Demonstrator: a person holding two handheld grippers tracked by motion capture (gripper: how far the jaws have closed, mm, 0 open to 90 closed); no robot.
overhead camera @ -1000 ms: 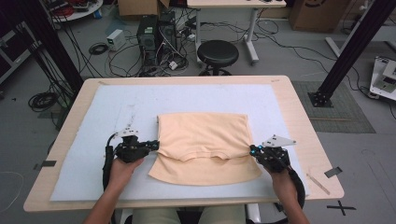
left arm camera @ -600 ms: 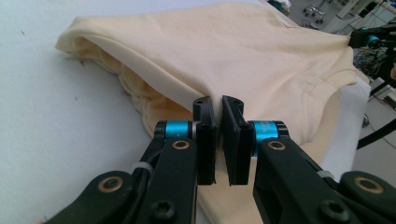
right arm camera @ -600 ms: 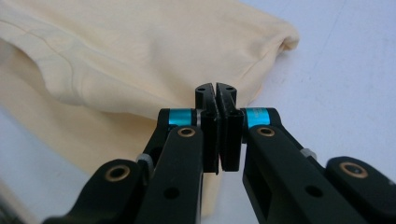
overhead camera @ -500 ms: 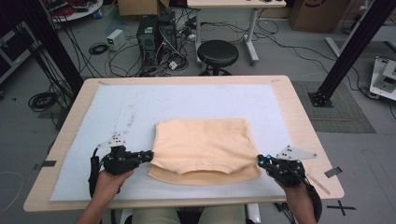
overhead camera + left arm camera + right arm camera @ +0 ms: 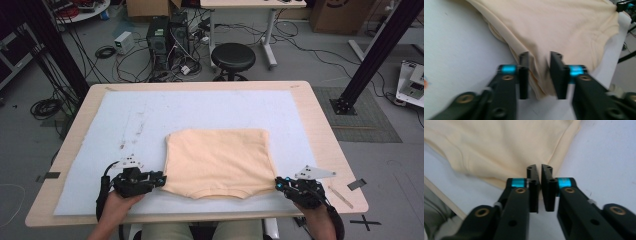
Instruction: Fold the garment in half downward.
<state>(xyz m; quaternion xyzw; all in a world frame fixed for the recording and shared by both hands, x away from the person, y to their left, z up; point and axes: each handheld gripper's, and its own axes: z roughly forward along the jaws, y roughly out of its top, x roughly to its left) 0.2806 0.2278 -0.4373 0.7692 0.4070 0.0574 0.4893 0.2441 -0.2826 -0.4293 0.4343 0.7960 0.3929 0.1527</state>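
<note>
cloth point(image 5: 216, 161), folded to a squarish pad, lay near the middle of the white mat point(image 5: 120, 120), toward its 6 o'clock edge, with the curved hem nearest the person. compared with half a second earlier both hands had drawn back toward 6 o'clock and the lower layer no longer stuck out as a wide band below the fold. left gripper point(image 5: 159, 179) sat at the pad's 8 o'clock corner; its jaws had just been opening, and in the left gripper view point(image 5: 538, 75) the corner still lay loosely between them, not pinched. right gripper point(image 5: 278, 182) was at the 4 o'clock corner; its jaws had just parted to a narrow slit point(image 5: 538, 192), the cloth edge just beyond the tips, so released too. i judged this fold set down and both grippers free to back off for the next one.
</note>
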